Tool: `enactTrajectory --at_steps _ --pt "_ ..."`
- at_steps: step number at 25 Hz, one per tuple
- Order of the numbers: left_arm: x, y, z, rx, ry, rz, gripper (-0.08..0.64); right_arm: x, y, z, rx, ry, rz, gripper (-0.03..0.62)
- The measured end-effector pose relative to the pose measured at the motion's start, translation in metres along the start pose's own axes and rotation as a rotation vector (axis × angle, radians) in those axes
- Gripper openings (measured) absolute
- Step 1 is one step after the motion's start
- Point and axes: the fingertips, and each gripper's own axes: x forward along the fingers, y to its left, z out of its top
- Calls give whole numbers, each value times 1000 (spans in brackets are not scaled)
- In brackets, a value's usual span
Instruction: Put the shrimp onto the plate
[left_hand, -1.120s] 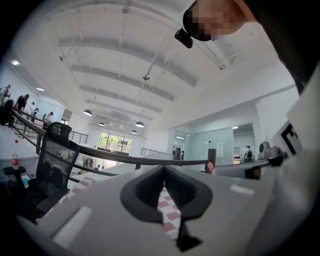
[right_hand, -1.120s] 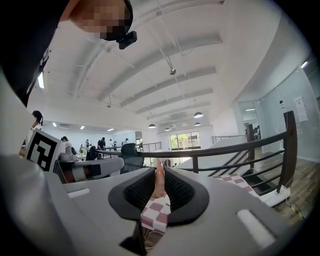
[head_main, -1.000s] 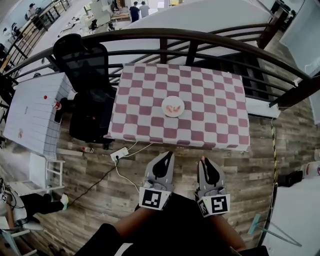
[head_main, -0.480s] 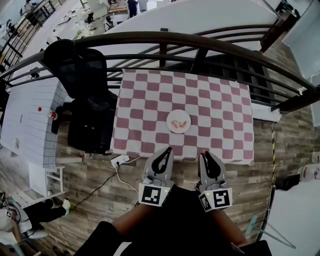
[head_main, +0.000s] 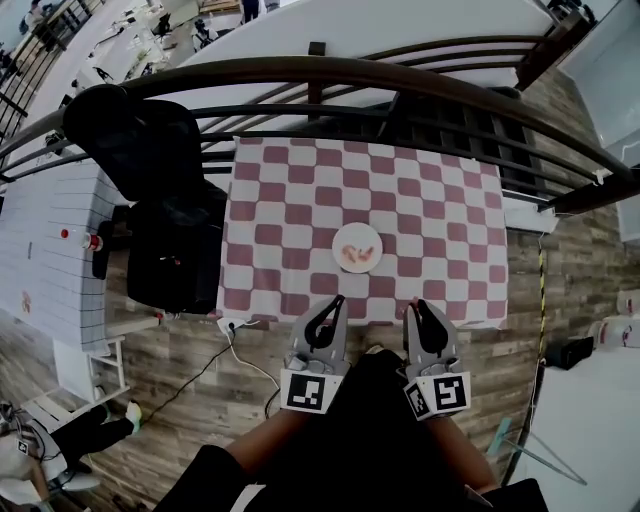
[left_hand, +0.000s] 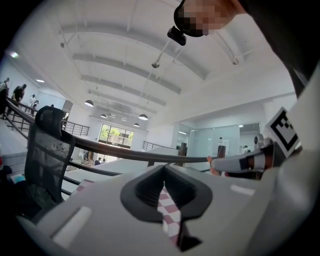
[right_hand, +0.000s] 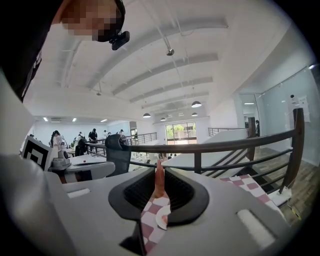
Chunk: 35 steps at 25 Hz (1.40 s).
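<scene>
A white plate (head_main: 357, 247) with pink shrimp on it sits near the front middle of the pink-and-white checkered table (head_main: 290, 200). Both grippers hover side by side over the table's front edge, just short of the plate. My right gripper (head_main: 413, 303) is shut on a shrimp (right_hand: 159, 181), whose orange-pink tip sticks up past the jaws. Through the right gripper's (right_hand: 159, 172) gap I see an edge of the plate (right_hand: 162, 219). My left gripper (head_main: 337, 299) is shut with nothing in it; in its own view (left_hand: 163, 171) only checkered cloth shows through the slit.
A curved black railing (head_main: 400, 75) runs behind the table. A black office chair (head_main: 150, 150) stands at the table's left side, with a white desk (head_main: 50, 240) beyond it. A power strip and cable (head_main: 232, 325) lie on the wooden floor below the front-left corner.
Both grippers have come forward from over the floor to the table's front edge, and the table and plate now sit closer to them. Both stay shut.
</scene>
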Motion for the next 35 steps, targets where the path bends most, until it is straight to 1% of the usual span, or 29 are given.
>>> enactTrajectory --at_steps 4,9,16,21,24,29,35 --pt "5 8 -1 9 10 10 9 12 5 -2 11 10 20 58" --pt "17 12 1 27 8 35 8 27 0 -5 21 26 56 58" --pt "45 21 2 35 6 97 8 61 -9 -6 -2 61 144 57" --pt "65 31 3 43 1 157 8 97 -17 -20 -7 129 214 57" --pt "73 36 -1 46 11 184 8 116 -25 -31 7 174 237 57" --pt "86 43 -12 18 37 227 8 145 -36 -52 25 244 262 57" --pt "104 52 -22 22 67 267 8 176 -41 -72 -24 306 306 57"
